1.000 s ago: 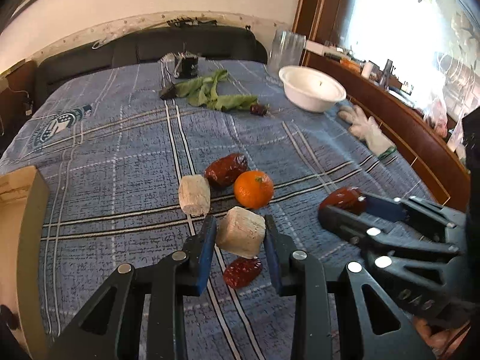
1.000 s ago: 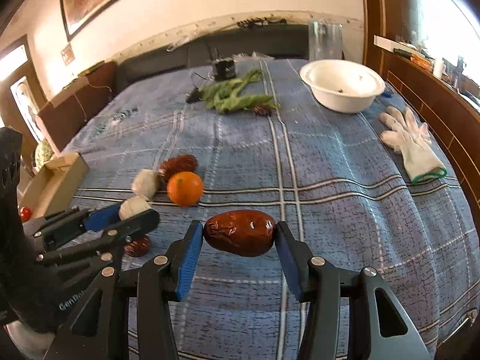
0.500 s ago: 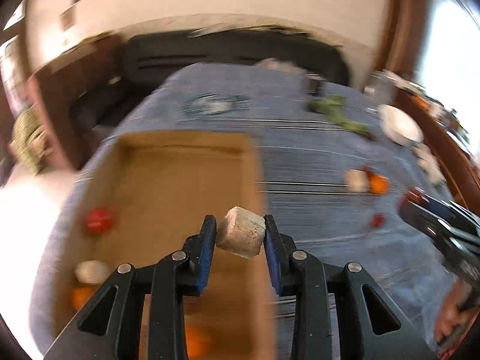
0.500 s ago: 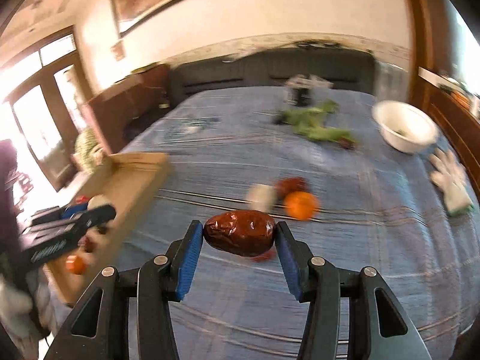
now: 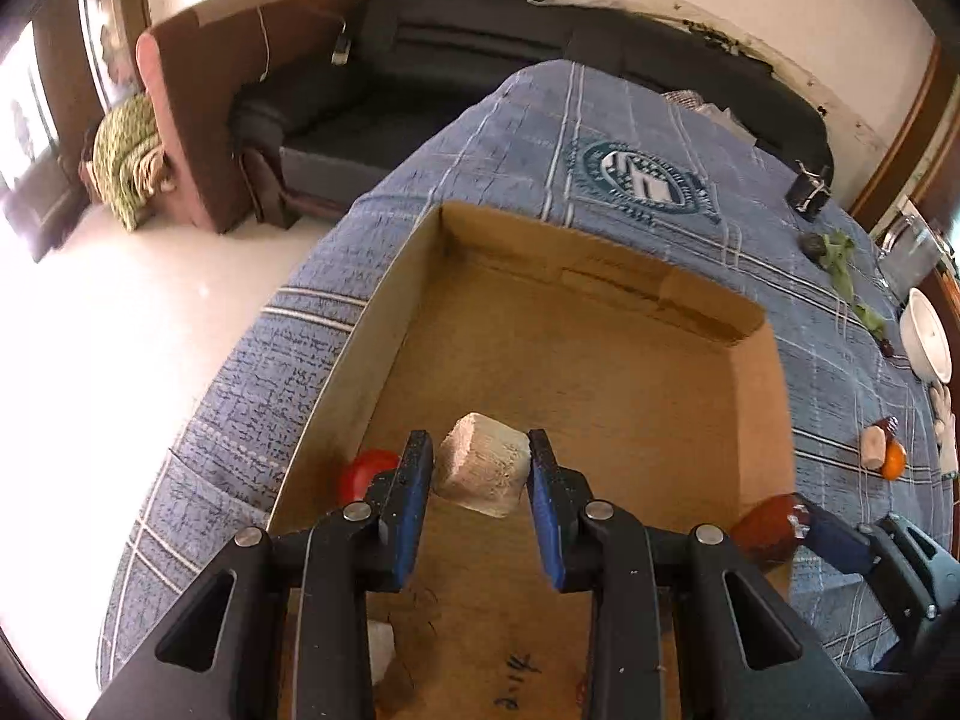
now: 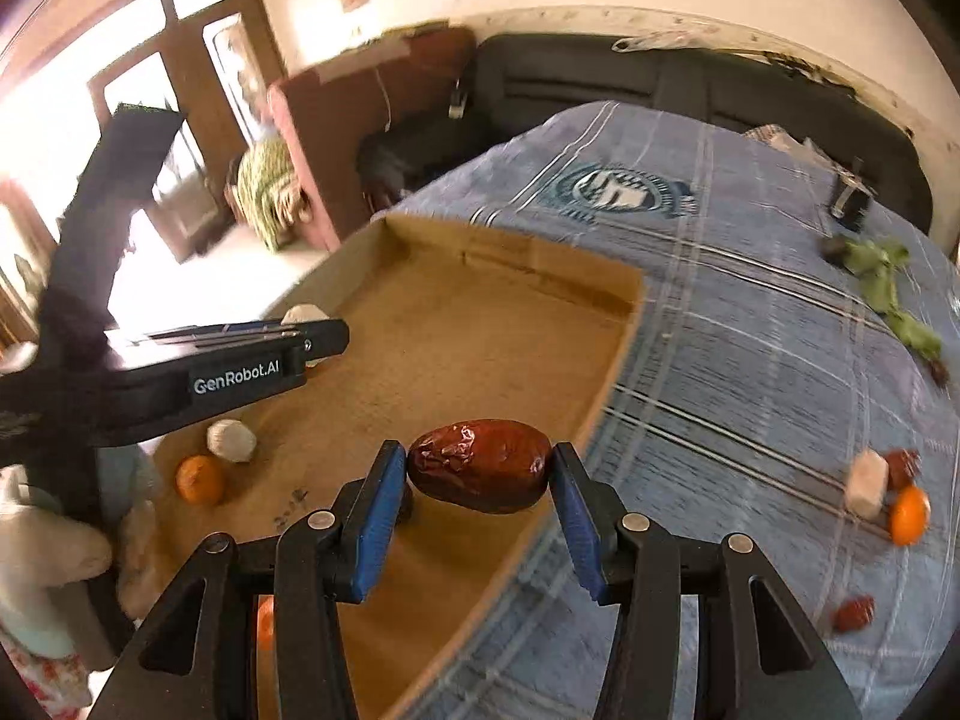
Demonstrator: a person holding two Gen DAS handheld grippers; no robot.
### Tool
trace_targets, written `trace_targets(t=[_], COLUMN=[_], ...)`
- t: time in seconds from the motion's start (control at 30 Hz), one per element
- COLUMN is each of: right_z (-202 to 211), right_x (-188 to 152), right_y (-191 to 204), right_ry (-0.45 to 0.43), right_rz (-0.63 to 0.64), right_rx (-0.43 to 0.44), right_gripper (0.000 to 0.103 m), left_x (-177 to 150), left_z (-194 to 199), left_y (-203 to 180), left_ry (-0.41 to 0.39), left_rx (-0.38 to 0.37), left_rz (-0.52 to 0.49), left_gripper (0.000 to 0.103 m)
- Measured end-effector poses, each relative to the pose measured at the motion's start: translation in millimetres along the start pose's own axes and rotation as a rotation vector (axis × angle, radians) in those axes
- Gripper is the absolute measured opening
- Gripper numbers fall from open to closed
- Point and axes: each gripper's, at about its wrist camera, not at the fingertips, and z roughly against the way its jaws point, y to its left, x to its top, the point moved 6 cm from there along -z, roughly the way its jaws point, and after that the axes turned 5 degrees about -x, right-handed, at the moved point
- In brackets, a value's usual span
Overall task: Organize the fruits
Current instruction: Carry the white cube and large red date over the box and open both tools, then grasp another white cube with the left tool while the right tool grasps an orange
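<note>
Fruits clamped, both hand-held grippers [image 5: 480, 474] [image 6: 478, 468] angled over box [image 5: 600, 360].

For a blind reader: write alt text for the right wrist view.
The right gripper holds a wrinkled red date over the edge of an open cardboard box on a blue plaid cloth. The left gripper reaches over the box.

Red fruit [image 5: 366, 476] half hidden behind left claw [image 5: 480, 471]; white piece [image 5: 381, 651] mostly hidden beneath it.
</note>
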Motion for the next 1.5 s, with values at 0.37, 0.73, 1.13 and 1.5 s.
trace_targets(t=[0.37,0.73,1.13,1.5], right_z=[-31.5,24.3,72.5,105.8], right_x=[10.7,11.0,-71.7,-129.3], right_y=[7.8,-19.4,-55.6,-141.1], right_ry=[0.036,-0.074,-0.059,-0.057], right_rz=[0.010,-0.074,-0.168,-0.285], right_rx=[-0.022,-0.011,-0.012,-0.118], right_gripper=[0.055,0.069,0.071,0.074], left_x=[1.5,-10.7,-98.8,-143.0], left_z=[-0.9,90.4,162.3,152.8], left_y=[6.6,7.1,-42.3,-129.5], left_ry=[-0.014,-0.189,-0.317,-0.328], left_rx=[-0.077,-0.125,-0.194,-0.076], left_rz=[0.056,0.063,0.005,-0.250], left_gripper=[0.041,0.064,0.074,0.074])
